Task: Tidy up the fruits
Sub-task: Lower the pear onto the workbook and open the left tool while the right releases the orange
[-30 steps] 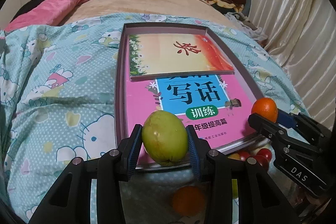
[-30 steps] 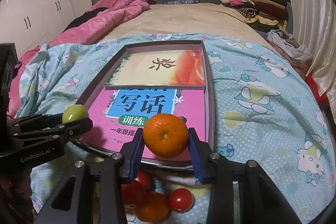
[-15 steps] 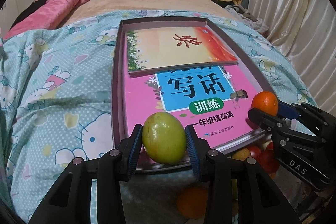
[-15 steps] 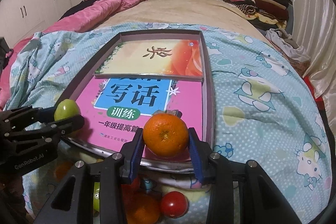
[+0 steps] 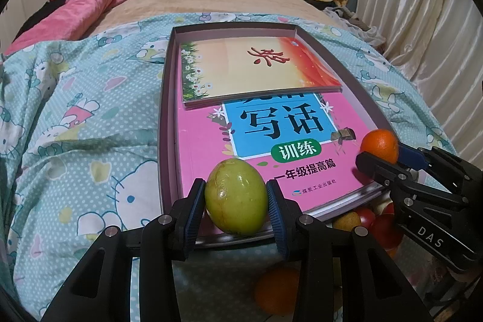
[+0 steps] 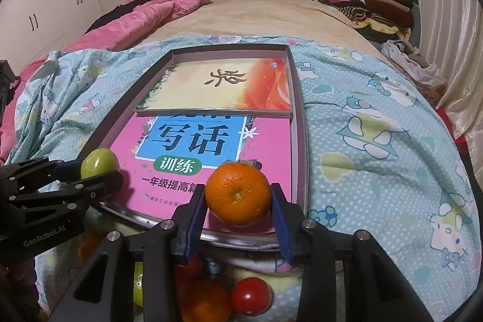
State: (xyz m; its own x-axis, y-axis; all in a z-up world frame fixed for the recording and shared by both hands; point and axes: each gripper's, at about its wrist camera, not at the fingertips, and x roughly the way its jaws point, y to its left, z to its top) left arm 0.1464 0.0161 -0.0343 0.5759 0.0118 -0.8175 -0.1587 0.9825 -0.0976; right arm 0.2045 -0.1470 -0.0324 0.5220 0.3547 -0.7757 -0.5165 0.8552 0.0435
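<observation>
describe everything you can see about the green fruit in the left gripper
The green fruit is egg-shaped, smooth and glossy, yellow-green with faint brown scuffs and streaks on its skin. It looks whole and firm. The left gripper is shut on it, one blue-padded finger pressing each side, holding it upright in the air above the near edge of the shallow tray, in front of the pink book. Nothing else touches it. From the right wrist view it shows at far left, partly hidden.

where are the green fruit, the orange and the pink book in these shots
green fruit [image 5: 236, 196], left wrist view, middle of its skin between the left gripper's pads
orange [image 6: 238, 194], right wrist view, at its navel
pink book [image 5: 205, 159], left wrist view, bare pink cover
</observation>
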